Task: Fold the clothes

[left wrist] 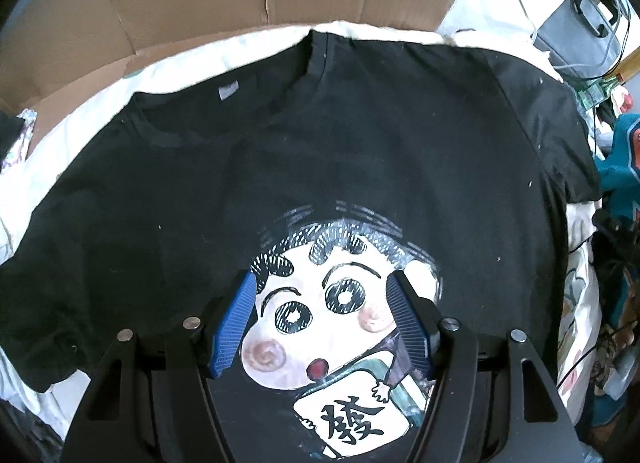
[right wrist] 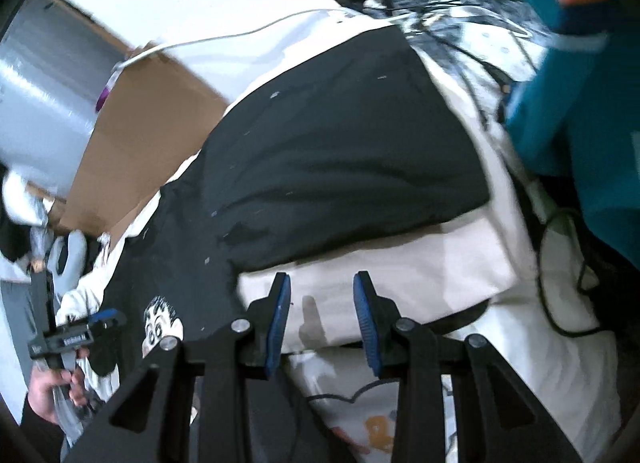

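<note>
Black T-shirt (left wrist: 360,135), one, two empty claws, left claw (left wrist: 320,327), right claw (right wrist: 322,321)

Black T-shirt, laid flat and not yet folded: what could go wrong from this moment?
1. The right gripper, jaws open and empty, hangs over the pale sheet beside the black T-shirt's sleeve; closing here may pinch sheet instead.
2. The left gripper, also open, hovers over the cartoon print, mid-shirt; gripping there would likely bunch the cloth.
3. Cables beside the sleeve could snag.
</note>
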### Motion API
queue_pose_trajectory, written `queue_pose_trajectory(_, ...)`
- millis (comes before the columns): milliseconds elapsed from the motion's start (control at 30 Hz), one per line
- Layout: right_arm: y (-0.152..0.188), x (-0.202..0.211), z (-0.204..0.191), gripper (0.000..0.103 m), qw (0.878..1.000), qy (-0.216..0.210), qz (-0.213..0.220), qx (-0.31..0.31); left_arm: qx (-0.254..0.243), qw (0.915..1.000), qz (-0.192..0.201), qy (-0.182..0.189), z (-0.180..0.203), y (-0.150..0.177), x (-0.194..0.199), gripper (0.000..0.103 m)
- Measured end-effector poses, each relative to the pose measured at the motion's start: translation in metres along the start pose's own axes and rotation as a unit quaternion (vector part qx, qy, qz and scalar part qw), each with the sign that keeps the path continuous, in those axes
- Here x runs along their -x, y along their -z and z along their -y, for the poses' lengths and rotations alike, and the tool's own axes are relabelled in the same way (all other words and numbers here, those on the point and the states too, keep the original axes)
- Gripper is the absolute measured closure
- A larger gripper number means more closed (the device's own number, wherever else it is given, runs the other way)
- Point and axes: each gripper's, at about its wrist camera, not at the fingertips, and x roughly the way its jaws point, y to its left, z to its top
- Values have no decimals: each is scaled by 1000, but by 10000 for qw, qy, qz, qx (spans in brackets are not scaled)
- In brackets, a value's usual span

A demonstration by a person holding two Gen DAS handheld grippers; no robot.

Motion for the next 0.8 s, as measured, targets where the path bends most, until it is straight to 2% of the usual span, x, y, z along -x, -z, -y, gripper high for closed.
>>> queue_pose_trajectory(233, -11, -4, 32, 71, 9981, -15, 111, -608, -139, 9998, -128, -45, 7, 9, -8, 35)
queue_pose_trajectory(600, -20, -16, 42, 71, 9955, -123, 177, -927, -288, 9990, -299, -139, 13, 19, -18, 35)
queue_pose_trajectory(667, -22, -17, 39, 74, 9962, -101, 152, -849, -293, 9989, -325, -139, 14, 21, -19, 35)
queue_pose_trajectory(733, -24, -17, 38, 88, 9968, -92, 141, -787, -328, 9988, -336, -157, 16, 21, -20, 35)
queue_pose_trajectory(800, -25, -14, 38, 93, 9968, -73, 162, -783, -342, 9987, -342, -176, 16, 22, -20, 35)
